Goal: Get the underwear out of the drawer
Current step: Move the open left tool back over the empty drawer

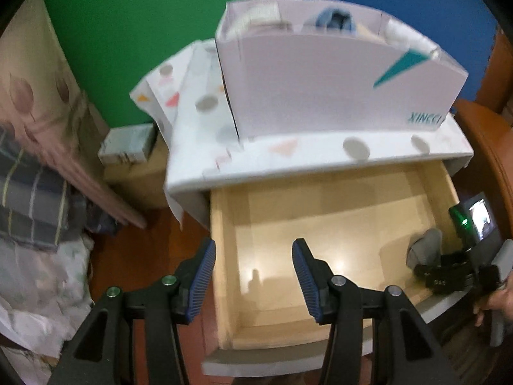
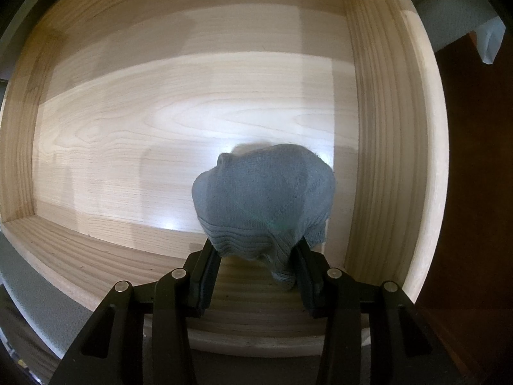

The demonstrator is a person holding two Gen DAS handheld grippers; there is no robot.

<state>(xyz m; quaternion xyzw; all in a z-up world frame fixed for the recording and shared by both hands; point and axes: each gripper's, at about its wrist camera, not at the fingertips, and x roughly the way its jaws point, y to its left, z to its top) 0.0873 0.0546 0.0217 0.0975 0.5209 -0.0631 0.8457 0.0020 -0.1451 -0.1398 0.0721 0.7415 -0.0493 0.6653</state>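
Observation:
A pale wooden drawer (image 1: 220, 224) stands pulled out of a white cabinet. In its right front corner lies a bunched grey piece of underwear (image 1: 423, 247). My right gripper (image 1: 429, 264) points down into that corner. In the right wrist view its jaws (image 2: 256, 250) are shut on the lower folds of the grey underwear (image 2: 263, 199), which rests just above the drawer floor beside the right wall (image 2: 378, 128). My left gripper (image 1: 253, 250) hangs open over the drawer's left wall, with nothing between its blue pads.
A white cardboard box (image 1: 320, 80) with clothes in it sits on the cabinet's spotted top (image 1: 288, 157). Folded bedding (image 1: 32, 208) and a small box (image 1: 128, 144) lie to the left. A person's hand (image 1: 493, 301) holds the right gripper.

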